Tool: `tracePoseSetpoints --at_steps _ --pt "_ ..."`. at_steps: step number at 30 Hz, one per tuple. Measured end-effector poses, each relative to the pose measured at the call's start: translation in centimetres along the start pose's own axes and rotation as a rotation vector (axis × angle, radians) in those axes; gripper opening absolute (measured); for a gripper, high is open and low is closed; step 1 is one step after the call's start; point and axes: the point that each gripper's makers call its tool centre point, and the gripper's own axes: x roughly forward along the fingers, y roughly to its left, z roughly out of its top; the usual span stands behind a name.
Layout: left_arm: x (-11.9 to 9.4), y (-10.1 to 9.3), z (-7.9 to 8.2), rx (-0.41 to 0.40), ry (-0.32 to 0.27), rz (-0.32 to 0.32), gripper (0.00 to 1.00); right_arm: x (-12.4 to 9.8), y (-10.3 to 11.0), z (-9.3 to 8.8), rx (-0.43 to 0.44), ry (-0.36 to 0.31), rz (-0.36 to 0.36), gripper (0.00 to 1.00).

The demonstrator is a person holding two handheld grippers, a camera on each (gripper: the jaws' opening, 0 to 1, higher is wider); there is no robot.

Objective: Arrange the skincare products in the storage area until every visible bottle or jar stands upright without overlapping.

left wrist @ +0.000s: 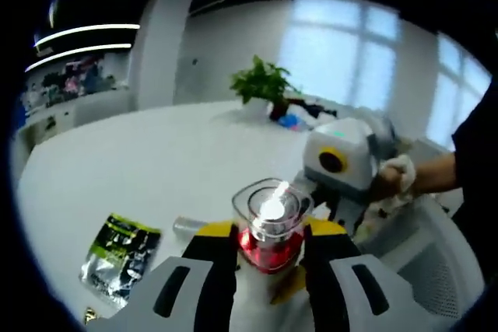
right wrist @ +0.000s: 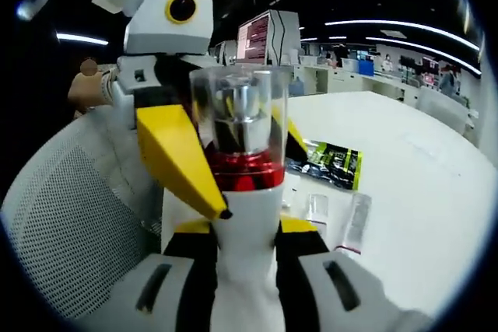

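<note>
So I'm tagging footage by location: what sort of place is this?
Most likely an open-plan office: a large white table with a potted plant, big windows behind it, and desks with monitors under strip ceiling lights.

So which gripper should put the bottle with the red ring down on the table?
Probably the right gripper. Its jaws hug the white bottle around its body, and the bottle looks upright there. The left gripper only pinches it high up, just under the clear cap.
</note>
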Motion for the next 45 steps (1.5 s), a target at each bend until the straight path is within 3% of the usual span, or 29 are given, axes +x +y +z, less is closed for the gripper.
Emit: tracePoseSetpoints --at_steps 10,15,25,28,32,34,35,40,45 --pt "0.2 -0.7 -0.1 0.103 -0.024 -0.103 0.28 -0.3 0.2 -0.3 -0.055 0.001 0.077 0.27" --pt "1.0 -1.7 -0.3 0.166 -0.05 -0.158 0.28 -0.6 0.4 -0.7 -0.131 0.023 0.115 0.27" --pt "1.4 -1.7 -0.4 0.231 -0.059 -0.17 0.27 -0.9 0.3 -0.7 -0.117 0.023 0.11 0.28" --pt "1.5 -1.8 -0.4 0.244 -0.054 -0.167 0.26 -0.9 0.2 -0.8 -0.09 0.056 0.077 0.29" --pt "1.7 -1.5 -0.3 0.247 -0.08 -0.161 0.26 -1.4 -0.6 -1.3 0.044 0.094 -0.035 0.3" --pt "1.9 -1.3 -0.1 0.234 -0.1 -0.156 0.26 -1.5 -0.9 -0.9 0.088 0.048 -0.084 0.31" --pt "2.0 -1.4 -0.1 0.238 -0.1 -0.155 0.26 -1.6 -0.9 -0.9 0.152 0.033 -0.1 0.32" --pt "2.1 -1.5 0.0 0.25 -0.104 -0.158 0.26 -2.2 -0.8 -0.6 0.165 0.006 -0.119 0.38" --pt "2.4 -1.0 0.2 0.24 -0.123 -0.132 0.26 -2.7 -1.6 0.1 0.174 -0.029 -0.202 0.41"
